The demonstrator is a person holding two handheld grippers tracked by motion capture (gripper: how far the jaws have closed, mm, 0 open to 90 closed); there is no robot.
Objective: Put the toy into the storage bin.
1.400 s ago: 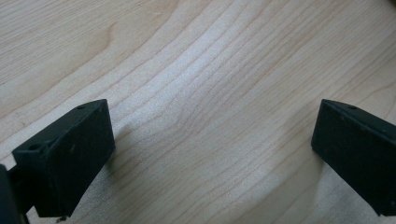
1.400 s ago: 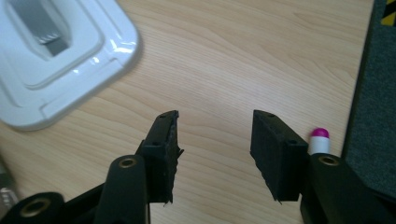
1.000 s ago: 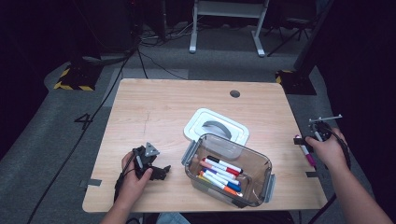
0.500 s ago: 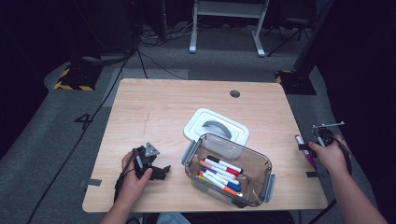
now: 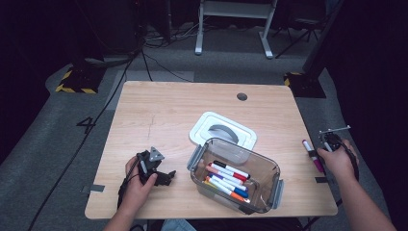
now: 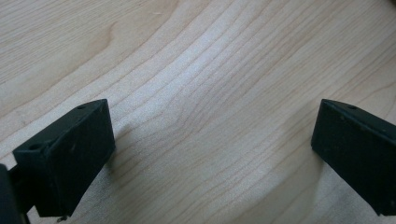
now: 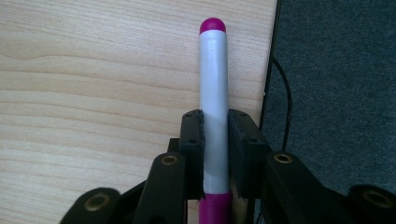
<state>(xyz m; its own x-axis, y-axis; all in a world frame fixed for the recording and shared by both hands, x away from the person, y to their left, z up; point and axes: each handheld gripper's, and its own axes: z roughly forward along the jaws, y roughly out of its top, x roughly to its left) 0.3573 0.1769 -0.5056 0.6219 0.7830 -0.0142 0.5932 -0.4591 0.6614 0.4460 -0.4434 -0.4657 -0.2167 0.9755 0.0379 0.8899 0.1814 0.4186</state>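
Right gripper has just closed its jaws, now clamped on the marker: grey barrel, magenta ends, lying along the table's right edge, tip pointing away from the gripper. In the high view the marker sits near that edge, right hand beside it. Left gripper rests low over bare wood at front left, jaws wide apart, nothing between them. Clear box of markers mid-front, its white lid touching behind it.

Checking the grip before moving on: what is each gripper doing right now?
Left gripper: open, nothing between its jaws.
Right gripper: jaws just closed, shut on the magenta marker.
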